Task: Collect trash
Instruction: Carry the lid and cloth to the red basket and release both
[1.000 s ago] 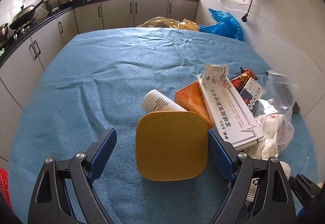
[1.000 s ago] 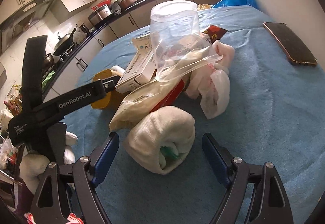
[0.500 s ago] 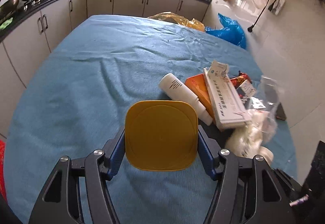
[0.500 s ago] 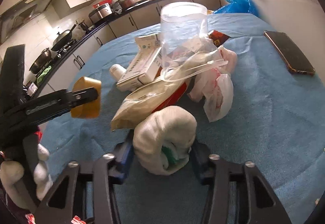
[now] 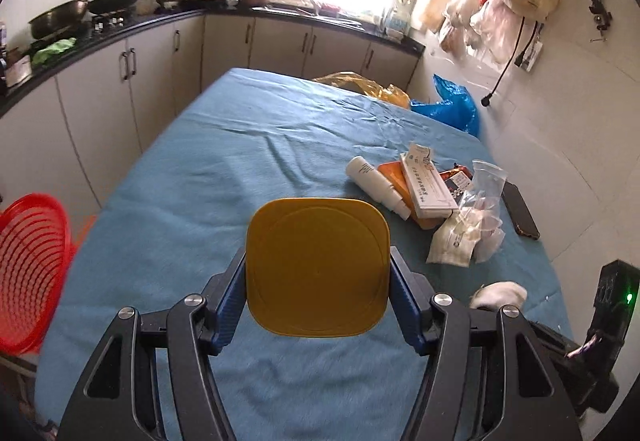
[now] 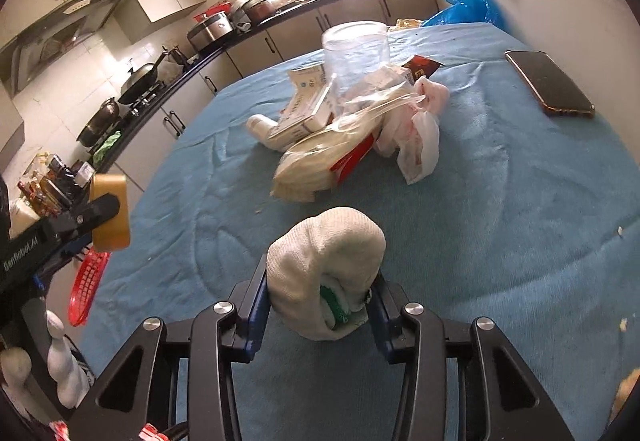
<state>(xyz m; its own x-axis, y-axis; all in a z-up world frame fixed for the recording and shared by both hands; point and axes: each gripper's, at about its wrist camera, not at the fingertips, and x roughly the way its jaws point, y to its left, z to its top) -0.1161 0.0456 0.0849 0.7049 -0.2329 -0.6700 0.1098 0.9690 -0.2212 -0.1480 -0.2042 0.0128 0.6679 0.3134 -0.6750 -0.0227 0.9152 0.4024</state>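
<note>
My left gripper [image 5: 318, 305] clamped on a yellow square lid [image 5: 318, 267] held above the blue tablecloth [image 5: 240, 169], my right gripper [image 6: 320, 303] squeezed around a white rolled cloth [image 6: 320, 265], trash pile [image 6: 352, 121] beyond, red basket [image 5: 30, 265] at the table's left edge.

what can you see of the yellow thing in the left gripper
The yellow container is a rounded square of smooth plastic with a faint ring on its flat face. The left gripper clamps its two sides between blue pads, holding it above the blue cloth. From the right wrist view it looks like a shallow tub.
</note>
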